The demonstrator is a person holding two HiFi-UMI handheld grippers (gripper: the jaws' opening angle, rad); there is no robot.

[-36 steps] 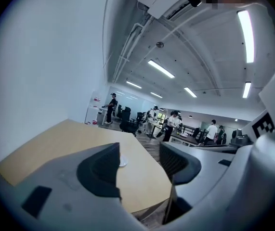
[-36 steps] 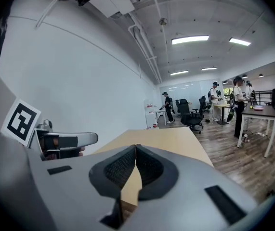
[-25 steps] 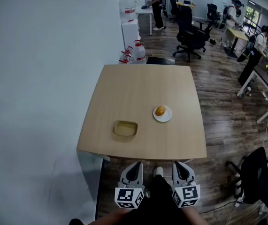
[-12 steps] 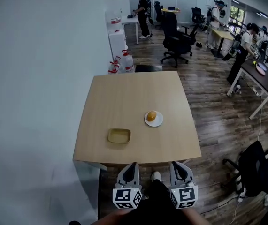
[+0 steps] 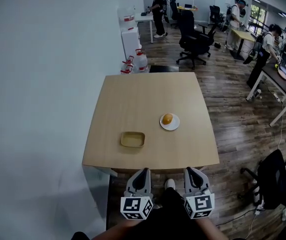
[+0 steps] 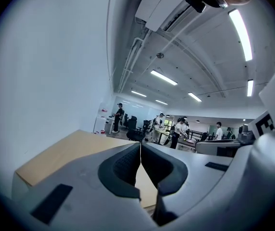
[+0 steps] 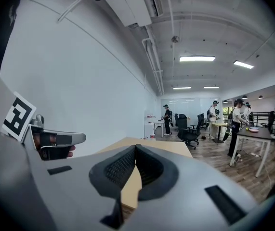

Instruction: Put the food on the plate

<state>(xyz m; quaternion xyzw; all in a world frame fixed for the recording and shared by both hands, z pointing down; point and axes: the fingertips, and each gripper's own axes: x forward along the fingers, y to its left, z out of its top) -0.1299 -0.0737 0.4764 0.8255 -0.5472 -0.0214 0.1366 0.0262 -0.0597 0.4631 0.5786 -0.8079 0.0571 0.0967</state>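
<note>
In the head view a small golden bread roll [image 5: 168, 118] lies on a round white plate [image 5: 174, 125] right of the middle of a light wood table [image 5: 132, 94]. A shallow tan tray [image 5: 132, 139] sits empty nearer the front edge. Both grippers hang below the table's front edge, close to the person's body. My left gripper [image 5: 143, 173] is shut with nothing in it, its pads meeting in the left gripper view [image 6: 140, 154]. My right gripper [image 5: 191, 172] is shut and empty too, its jaws pressed together in the right gripper view [image 7: 135, 154].
A white wall [image 5: 42, 84] runs along the table's left side. Water jugs [image 5: 140, 60] stand on the floor beyond the far edge. Black office chairs [image 5: 192, 34] and several people fill the room behind. Another chair [image 5: 275, 181] stands at the lower right.
The head view has shifted slightly, so table and plate sit a little differently in frame. Both grippers stay shut below the table edge; the roll stays on the plate.
</note>
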